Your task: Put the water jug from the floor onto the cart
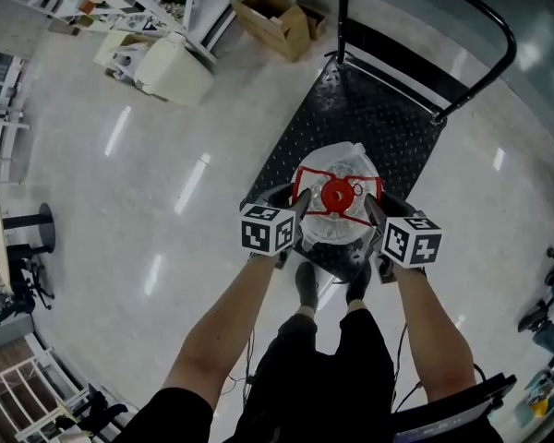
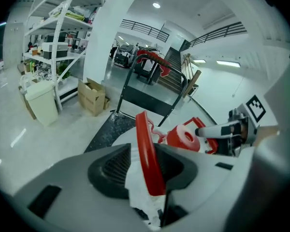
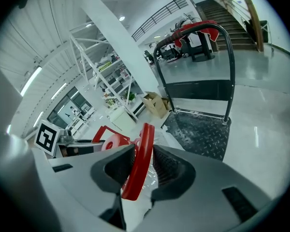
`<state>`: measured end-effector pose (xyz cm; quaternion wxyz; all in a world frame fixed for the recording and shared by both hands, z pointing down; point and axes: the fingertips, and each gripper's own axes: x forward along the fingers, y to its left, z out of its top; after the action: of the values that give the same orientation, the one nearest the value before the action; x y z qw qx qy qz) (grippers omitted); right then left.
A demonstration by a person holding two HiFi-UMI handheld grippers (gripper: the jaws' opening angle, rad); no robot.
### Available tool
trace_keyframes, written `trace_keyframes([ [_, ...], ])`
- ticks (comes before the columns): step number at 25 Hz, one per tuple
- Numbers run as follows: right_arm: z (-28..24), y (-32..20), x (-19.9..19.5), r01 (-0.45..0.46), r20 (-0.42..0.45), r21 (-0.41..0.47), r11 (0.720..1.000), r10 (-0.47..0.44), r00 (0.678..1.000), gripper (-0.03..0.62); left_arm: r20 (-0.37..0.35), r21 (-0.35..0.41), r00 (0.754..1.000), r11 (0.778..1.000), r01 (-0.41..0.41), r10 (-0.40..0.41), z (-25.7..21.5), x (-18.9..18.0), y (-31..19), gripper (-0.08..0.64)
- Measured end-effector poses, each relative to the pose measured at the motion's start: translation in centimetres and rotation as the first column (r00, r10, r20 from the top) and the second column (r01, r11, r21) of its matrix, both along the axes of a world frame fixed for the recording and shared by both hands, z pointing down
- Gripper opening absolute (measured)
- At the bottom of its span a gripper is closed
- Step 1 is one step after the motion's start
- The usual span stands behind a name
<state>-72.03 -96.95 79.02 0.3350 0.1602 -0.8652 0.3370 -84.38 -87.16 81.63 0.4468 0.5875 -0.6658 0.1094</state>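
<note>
Standing upright, the water jug (image 1: 337, 231) has its long axis vertical and its red cap (image 1: 337, 195) pointing up, over the near end of the cart (image 1: 369, 118) deck; whether its base rests there cannot be told. The right gripper (image 1: 373, 212) has its jaws clamped on the red handle (image 3: 139, 158). The left gripper (image 1: 299, 210) has its jaws apart around that handle, with a gap at one pad. The push bar (image 1: 499, 58) rises at the far end. A cardboard box (image 1: 275, 18) and a white bin (image 1: 171, 70) sit well apart on the floor.
</note>
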Motion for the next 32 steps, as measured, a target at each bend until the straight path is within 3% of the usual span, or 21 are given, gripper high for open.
trace_keyframes([
  [3, 0.2, -0.1, 0.2, 0.015, -0.014, 0.004, 1.0, -0.015, 1.0, 0.133, 0.01, -0.013, 1.0, 1.0, 0.015, -0.015, 0.3, -0.6, 0.5, 0.183],
  [10, -1.1, 0.1, 1.2, 0.028, -0.021, 0.037, 0.999, -0.027, 0.999, 0.166, 0.067, -0.027, 0.997, 0.999, -0.031, 0.033, -0.8, -0.7, 2.2, 0.201],
  [17, -6.7, -0.4, 3.0, -0.032, 0.026, 0.093, 0.995, 0.029, 0.999, 0.166, 0.118, 0.054, 0.993, 0.998, -0.016, 0.009, -6.7, -1.5, 5.1, 0.225],
  [20, -10.8, -0.4, 3.8, -0.053, 0.063, 0.139, 0.989, 0.045, 0.997, 0.166, 0.123, 0.164, 0.992, 0.986, -0.016, -0.005, -12.1, -1.2, 4.9, 0.225],
  [23, -15.8, -0.3, 4.1, -0.074, 0.127, 0.192, 0.979, 0.05, 0.991, 0.166, 0.137, 0.305, 0.991, 0.951, -0.043, 0.001, -18.9, -0.2, 4.2, 0.225],
  [29, -29.2, 0.3, 3.5, -0.068, 0.262, 0.337, 0.939, -0.024, 0.965, 0.163, 0.234, 0.529, 0.971, 0.832, -0.17, 0.05, -33.9, 2.9, 2.9, 0.222],
  [30, -31.5, 0.4, 3.2, -0.068, 0.286, 0.368, 0.927, -0.043, 0.957, 0.149, 0.255, 0.556, 0.966, 0.811, -0.182, 0.042, -36.2, 3.0, 2.9, 0.208],
  [32, -35.5, 0.7, 3.0, -0.083, 0.326, 0.427, 0.901, -0.068, 0.943, 0.079, 0.283, 0.611, 0.959, 0.769, -0.186, 0.007, -40.0, 3.2, 3.3, 0.112],
])
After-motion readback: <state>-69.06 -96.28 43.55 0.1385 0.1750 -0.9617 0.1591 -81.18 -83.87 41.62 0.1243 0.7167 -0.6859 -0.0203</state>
